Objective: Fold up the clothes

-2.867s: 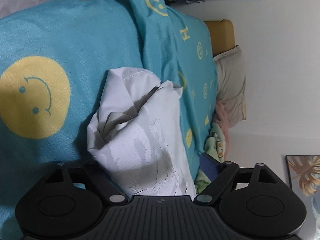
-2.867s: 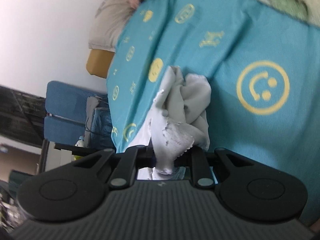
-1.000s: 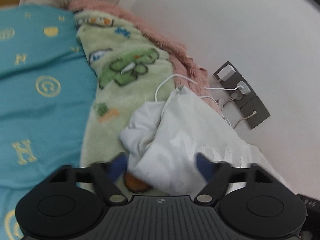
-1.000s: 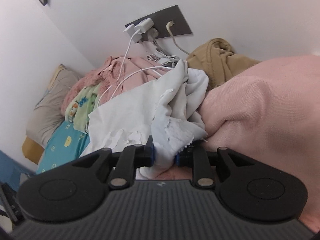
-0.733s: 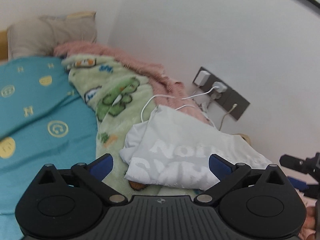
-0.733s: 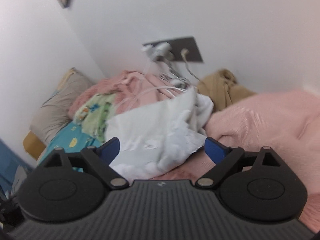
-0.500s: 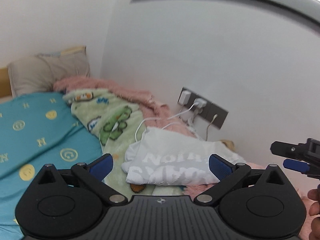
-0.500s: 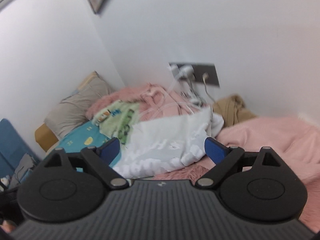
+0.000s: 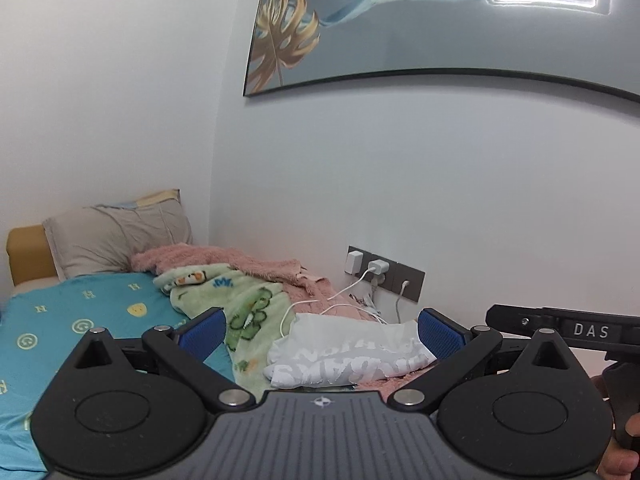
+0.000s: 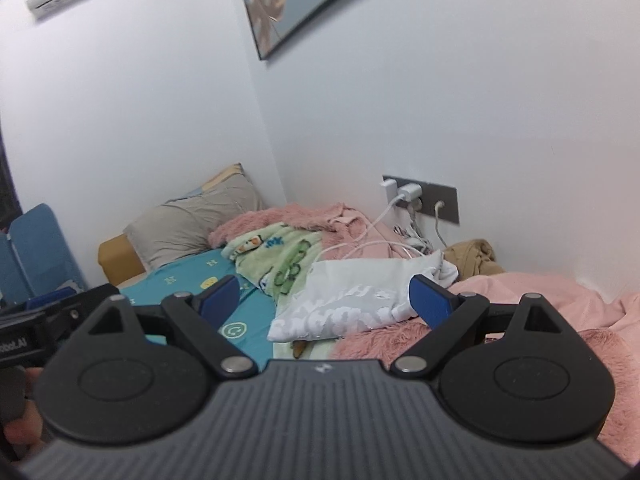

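Left claw [image 9: 322, 330]: spread wide, holding nothing; right claw [image 10: 324, 294]: spread wide, holding nothing | white shirt [image 9: 348, 356]: folded, lying on pink blanket [image 10: 520, 300] beside green blanket [image 9: 248, 300], apart from both claws

The folded white shirt [image 9: 348, 354] is smooth matt cloth with a cracked print; the pink blanket [image 10: 532, 300] looks fuzzy, the green blanket [image 9: 240, 304] fleecy, the teal sheet [image 9: 60, 320] smooth; gripper bodies are matt black plastic
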